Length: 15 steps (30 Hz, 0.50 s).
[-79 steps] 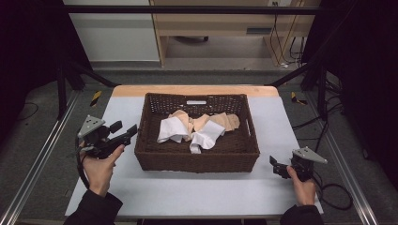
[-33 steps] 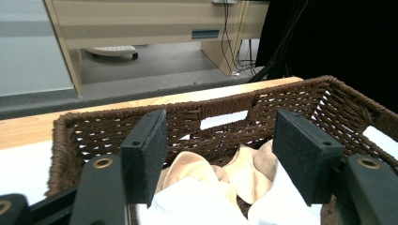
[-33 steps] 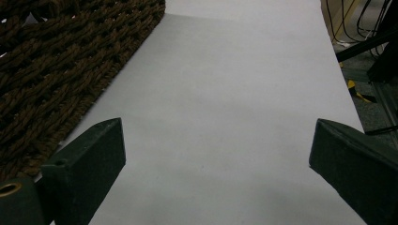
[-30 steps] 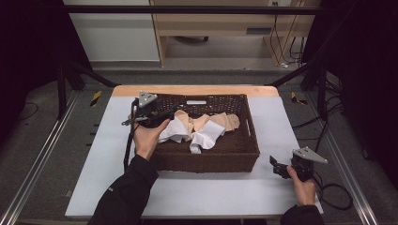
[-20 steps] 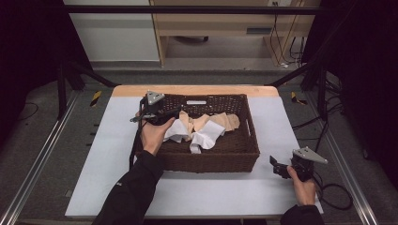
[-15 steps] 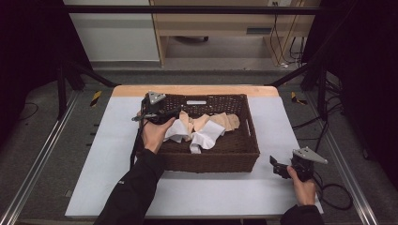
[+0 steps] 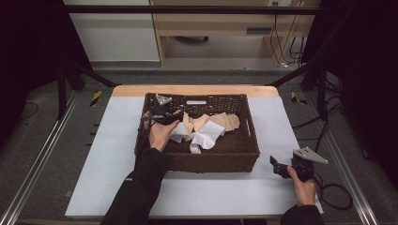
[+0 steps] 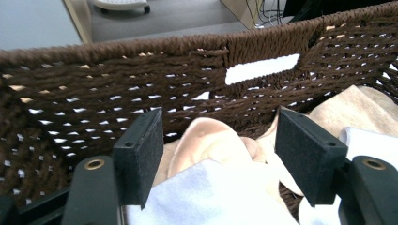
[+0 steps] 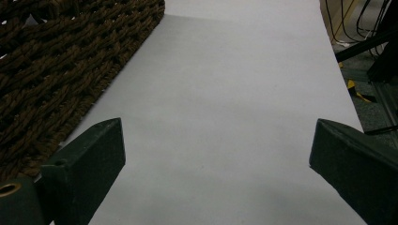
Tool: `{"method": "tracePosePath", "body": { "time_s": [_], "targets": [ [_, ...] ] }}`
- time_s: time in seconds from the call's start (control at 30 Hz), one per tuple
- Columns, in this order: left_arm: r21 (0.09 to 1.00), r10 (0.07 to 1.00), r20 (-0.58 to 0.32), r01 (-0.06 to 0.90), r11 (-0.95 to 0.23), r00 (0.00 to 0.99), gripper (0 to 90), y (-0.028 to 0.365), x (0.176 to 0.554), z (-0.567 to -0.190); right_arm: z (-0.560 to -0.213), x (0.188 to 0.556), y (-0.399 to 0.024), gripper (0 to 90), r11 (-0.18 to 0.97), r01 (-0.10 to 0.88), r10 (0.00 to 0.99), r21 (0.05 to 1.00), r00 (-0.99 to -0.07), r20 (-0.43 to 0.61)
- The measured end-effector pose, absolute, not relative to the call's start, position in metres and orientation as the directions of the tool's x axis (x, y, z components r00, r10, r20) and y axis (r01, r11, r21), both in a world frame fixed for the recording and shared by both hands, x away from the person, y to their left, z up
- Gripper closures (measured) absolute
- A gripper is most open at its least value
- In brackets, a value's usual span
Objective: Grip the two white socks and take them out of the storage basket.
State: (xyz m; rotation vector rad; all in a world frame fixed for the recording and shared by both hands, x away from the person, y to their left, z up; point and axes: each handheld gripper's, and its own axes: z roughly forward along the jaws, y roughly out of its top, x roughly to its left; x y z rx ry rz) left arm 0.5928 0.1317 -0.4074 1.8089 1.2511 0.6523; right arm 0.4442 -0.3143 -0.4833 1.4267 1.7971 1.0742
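**Left claw wide open over the cloths in the basket**

Your left claw (image 8: 218, 159) stands wide open, low inside the basket (image 7: 202, 161), at centre frame in the high view. Its pads straddle the cloths (image 8: 220, 187) without pressing on them, so it holds nothing yet. In the left claw view a peach cloth (image 8: 211, 140) bulges between the pads, with a white cloth (image 8: 206, 197) lying across the lower middle of the frame. In the high view the pile sits in the middle of the basket, reaching toward its upper right corner.

Your right claw (image 9: 216, 154) is also wide open and empty. It rests over bare table (image 9: 225, 93) at the lower right of the high view, just beside the basket's right wall.

What could go wrong from here:
- The peach and white cloths overlap, so if you close now you may pinch both layers and lift more than one piece.
- The left pad sits close to the woven wall; drift that way and it could snag the weave or drag the basket.
- A shallow bite on a loose fold may let the cloth slip out as you lift.

A white label (image 8: 262, 69) is set in the far wall, at upper centre of the left claw view; it appears blank, and I can read no writing anywhere else.
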Motion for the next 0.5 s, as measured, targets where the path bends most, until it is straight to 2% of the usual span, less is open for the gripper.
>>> {"method": "tracePosePath", "body": {
  "time_s": [0.2, 0.33, 0.5],
  "targets": [
    [0.809, 0.929, -0.017, 0.551, -0.204, 0.370, 30.3, 0.132, 0.596, -0.414, -0.483, 0.444, -0.314, 4.1, 0.099, 0.484, 0.969, 0.869, -0.244, 0.026],
    [0.772, 0.921, -0.038, 0.597, -0.219, 0.387, 26.2, 0.131, 0.598, -0.422, -0.484, 0.444, -0.314, 4.2, 0.099, 0.484, 0.969, 0.869, -0.245, 0.026],
    [0.748, 0.918, -0.023, 0.616, -0.246, 0.396, 25.8, 0.129, 0.599, -0.426, -0.484, 0.444, -0.314, 4.1, 0.099, 0.485, 0.969, 0.869, -0.245, 0.026]
  ]
}}
